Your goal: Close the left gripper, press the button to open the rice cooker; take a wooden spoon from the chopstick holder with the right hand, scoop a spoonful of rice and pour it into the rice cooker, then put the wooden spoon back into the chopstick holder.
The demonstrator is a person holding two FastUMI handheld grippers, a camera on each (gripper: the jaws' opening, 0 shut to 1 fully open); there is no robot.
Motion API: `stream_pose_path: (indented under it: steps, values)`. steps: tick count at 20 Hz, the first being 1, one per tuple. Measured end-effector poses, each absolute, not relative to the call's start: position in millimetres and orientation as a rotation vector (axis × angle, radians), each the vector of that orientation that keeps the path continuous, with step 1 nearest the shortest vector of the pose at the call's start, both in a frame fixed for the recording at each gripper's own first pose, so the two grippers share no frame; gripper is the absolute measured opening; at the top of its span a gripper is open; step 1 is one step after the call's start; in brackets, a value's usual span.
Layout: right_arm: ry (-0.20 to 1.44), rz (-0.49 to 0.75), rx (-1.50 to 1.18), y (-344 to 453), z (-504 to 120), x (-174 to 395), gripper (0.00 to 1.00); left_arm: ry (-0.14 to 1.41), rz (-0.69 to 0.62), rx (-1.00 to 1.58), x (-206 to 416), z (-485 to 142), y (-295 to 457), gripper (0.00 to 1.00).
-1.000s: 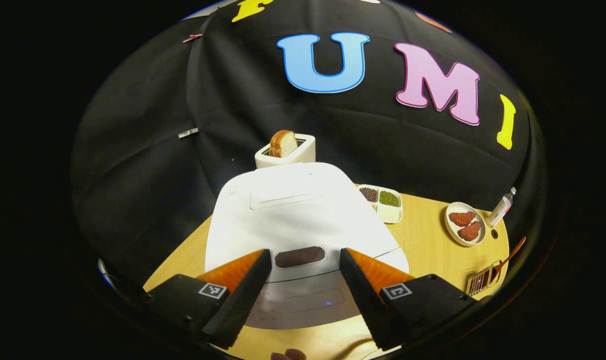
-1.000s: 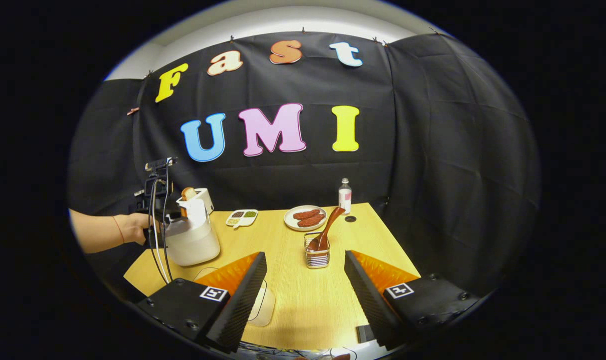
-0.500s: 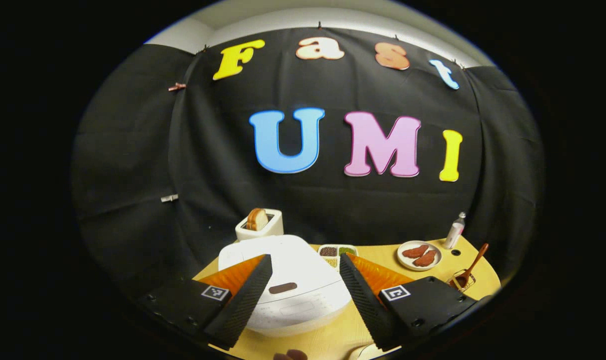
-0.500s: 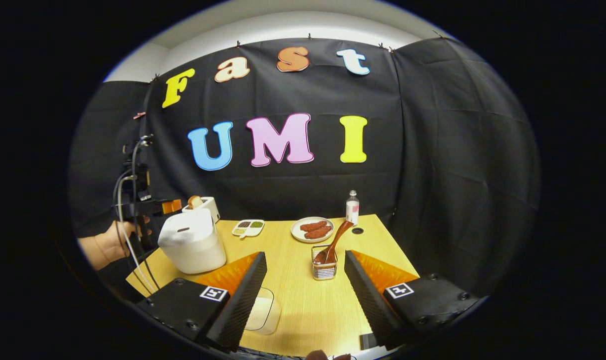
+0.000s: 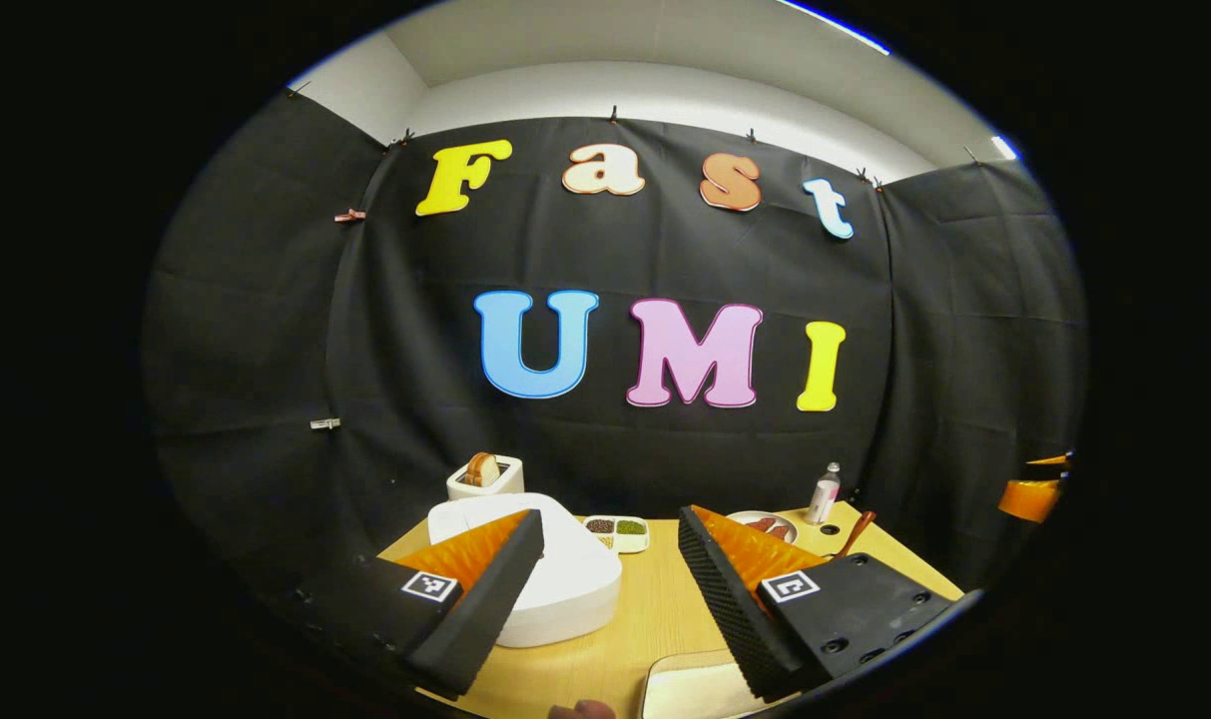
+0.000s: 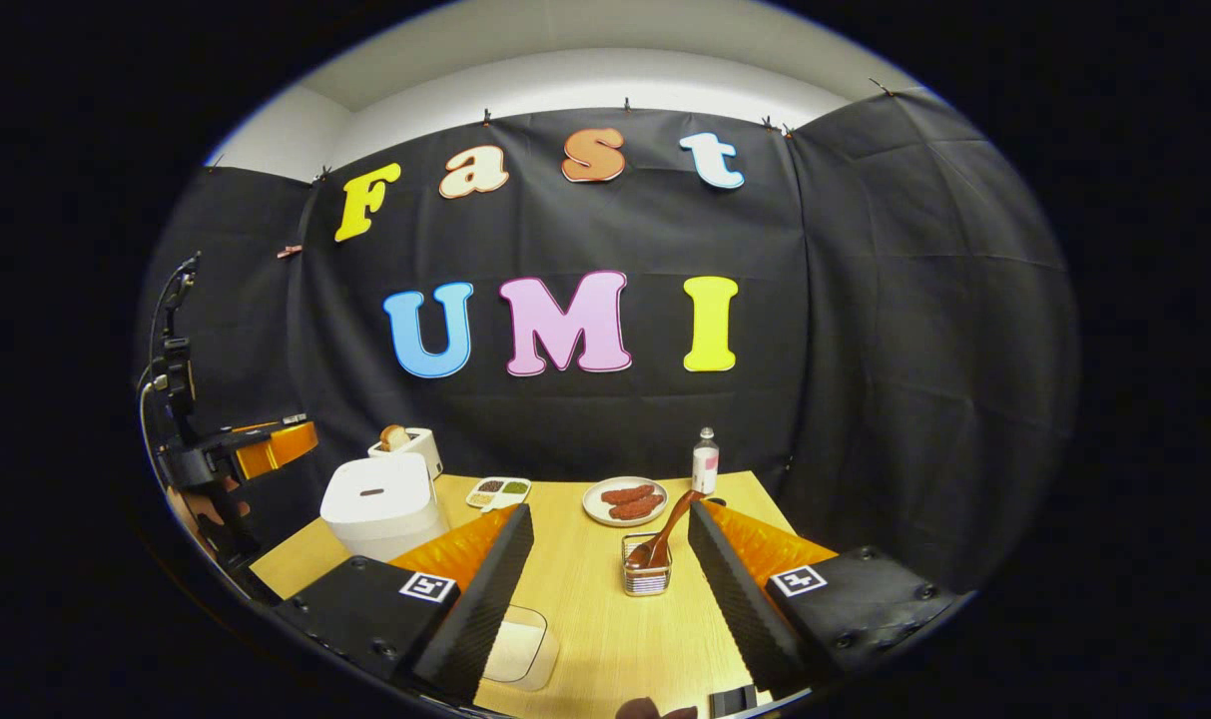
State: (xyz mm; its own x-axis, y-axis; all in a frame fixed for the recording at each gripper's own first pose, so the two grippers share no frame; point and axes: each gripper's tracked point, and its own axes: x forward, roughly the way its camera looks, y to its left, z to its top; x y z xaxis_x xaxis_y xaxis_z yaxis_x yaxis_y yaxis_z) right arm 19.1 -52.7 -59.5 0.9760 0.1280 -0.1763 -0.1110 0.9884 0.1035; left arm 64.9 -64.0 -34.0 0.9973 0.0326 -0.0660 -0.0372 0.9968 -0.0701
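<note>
The white rice cooker (image 5: 565,584) stands on the wooden table (image 5: 655,619) with its lid down, just beyond my left gripper (image 5: 610,517), which is open and holds nothing. In the right gripper view the cooker (image 6: 380,504) sits at the left, with the left gripper (image 6: 266,447) raised beside it. A wooden spoon (image 6: 667,527) leans in the wire chopstick holder (image 6: 647,577), straight ahead of my open right gripper (image 6: 610,511). A clear box of white rice (image 6: 520,647) lies near the table's front edge.
A toaster with bread (image 6: 405,445) stands behind the cooker. A divided dish of beans (image 6: 497,490), a plate of meat (image 6: 625,499) and a small bottle (image 6: 705,467) line the back of the table. A hand (image 6: 206,504) shows at the far left.
My left gripper has pulled back and up from just over the cooker's lid, still open. The right gripper has also drawn back and tilted up. The lid stays down.
</note>
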Motion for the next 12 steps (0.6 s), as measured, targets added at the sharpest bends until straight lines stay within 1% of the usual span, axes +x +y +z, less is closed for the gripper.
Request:
stream_pose_path:
  steps: [8, 10, 12]
  values:
    - [0.154, 0.115, 0.085, -54.5, -44.4, 19.9, 0.98, 0.056, 0.005, -0.078, 16.9, -30.8, -75.1, 0.95]
    - [0.134, 0.141, 0.095, -48.8, -39.3, 17.7, 1.00, 0.048, -0.002, -0.090, 8.3, -30.8, -76.3, 0.95]
    - [0.108, 0.152, 0.098, -47.2, -35.1, 17.2, 0.98, 0.045, -0.007, -0.094, 0.6, -32.6, -78.2, 0.95]
